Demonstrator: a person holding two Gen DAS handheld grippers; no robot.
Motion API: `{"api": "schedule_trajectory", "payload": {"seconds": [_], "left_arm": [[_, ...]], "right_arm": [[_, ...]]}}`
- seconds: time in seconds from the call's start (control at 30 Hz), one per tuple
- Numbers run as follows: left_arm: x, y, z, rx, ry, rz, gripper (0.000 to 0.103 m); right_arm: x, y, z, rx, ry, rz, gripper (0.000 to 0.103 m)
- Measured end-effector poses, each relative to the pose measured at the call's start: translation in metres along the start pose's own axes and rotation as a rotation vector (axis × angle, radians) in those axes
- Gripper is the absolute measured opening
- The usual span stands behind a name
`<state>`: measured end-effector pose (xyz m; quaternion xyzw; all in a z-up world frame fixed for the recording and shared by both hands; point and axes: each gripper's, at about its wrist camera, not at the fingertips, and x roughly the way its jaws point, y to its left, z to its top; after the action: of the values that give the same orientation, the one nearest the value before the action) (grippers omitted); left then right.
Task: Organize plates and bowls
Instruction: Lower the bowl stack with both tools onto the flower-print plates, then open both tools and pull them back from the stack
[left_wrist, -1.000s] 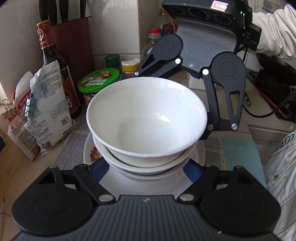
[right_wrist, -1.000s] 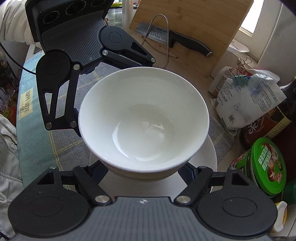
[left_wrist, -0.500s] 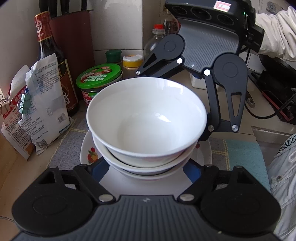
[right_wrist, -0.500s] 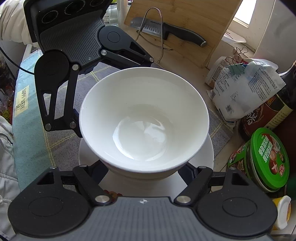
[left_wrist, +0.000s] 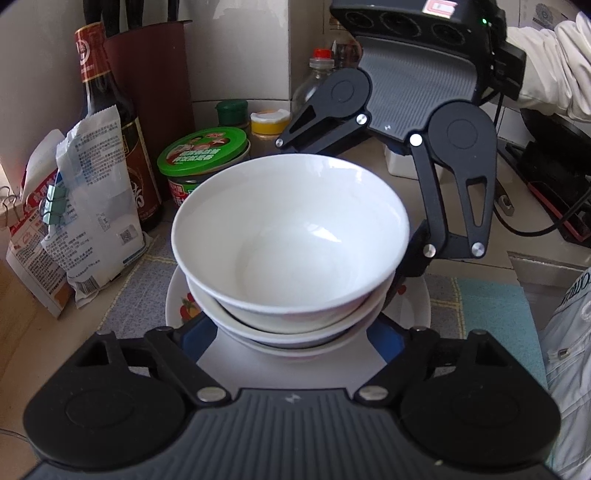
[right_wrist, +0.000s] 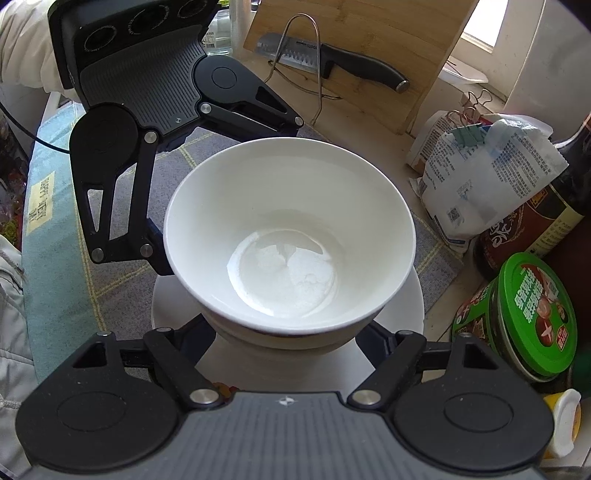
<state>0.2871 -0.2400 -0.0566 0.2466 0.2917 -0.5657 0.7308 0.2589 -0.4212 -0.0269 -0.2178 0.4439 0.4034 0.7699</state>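
A white bowl (left_wrist: 295, 236) (right_wrist: 288, 229) tops a nested stack of bowls standing on a flower-patterned plate (left_wrist: 417, 302) (right_wrist: 410, 306). The plate rests on a grey checked mat (left_wrist: 136, 291). My left gripper (left_wrist: 291, 336) reaches in from the near side, its blue-padded fingers (left_wrist: 197, 332) flanking the foot of the stack. Its jaws are opening. My right gripper (right_wrist: 288, 343) faces it from the opposite side, and its jaws are also opening around the stack. The bowl rims hide all the fingertips. Each gripper shows in the other's view, the right gripper (left_wrist: 406, 147) and the left gripper (right_wrist: 147, 147).
A soy sauce bottle (left_wrist: 110, 122), clipped bags (left_wrist: 88, 206), a green-lidded tin (left_wrist: 203, 151) and a knife block (left_wrist: 155, 85) crowd one side. A cutting board with a knife (right_wrist: 354, 66) leans behind. A teal cloth (left_wrist: 491, 314) lies on the other side, and a person's sleeve (left_wrist: 554, 74) is at the top.
The stack keeps its place between both pairs of fingers. The background shifted slightly around it early on, and more of the plate's rim shows now.
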Motion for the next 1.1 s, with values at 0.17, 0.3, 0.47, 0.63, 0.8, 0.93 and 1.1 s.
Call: {"api": "schedule_trajectory", "payload": {"seconds": [0.17, 0.3, 0.47, 0.63, 0.8, 0.93, 1.1], "left_arm": [[-0.009, -0.002, -0.004, -0.022, -0.023, 0.071, 0.102], [-0.020, -0.014, -0.016, -0.059, -0.044, 0.188, 0.102], [-0.043, -0.034, -0.030, -0.125, -0.092, 0.318, 0.102], [-0.069, -0.052, -0.038, -0.231, -0.192, 0.391, 0.102], [-0.086, -0.070, -0.052, -0.315, -0.205, 0.408, 0.102], [-0.102, -0.087, -0.058, -0.421, -0.158, 0.480, 0.102], [-0.124, -0.106, -0.061, -0.513, -0.070, 0.589, 0.102]], "right_arm": [[-0.004, 0.002, -0.003, 0.000, -0.008, -0.028, 0.100], [-0.011, 0.004, -0.008, 0.024, -0.014, -0.051, 0.102], [-0.023, 0.019, -0.014, 0.072, -0.021, -0.121, 0.103], [-0.032, 0.044, -0.009, 0.205, 0.002, -0.275, 0.103], [-0.030, 0.073, -0.004, 0.485, 0.001, -0.414, 0.103], [-0.026, 0.104, -0.002, 0.710, 0.020, -0.531, 0.103], [-0.028, 0.148, -0.005, 0.917, -0.021, -0.614, 0.103]]}}
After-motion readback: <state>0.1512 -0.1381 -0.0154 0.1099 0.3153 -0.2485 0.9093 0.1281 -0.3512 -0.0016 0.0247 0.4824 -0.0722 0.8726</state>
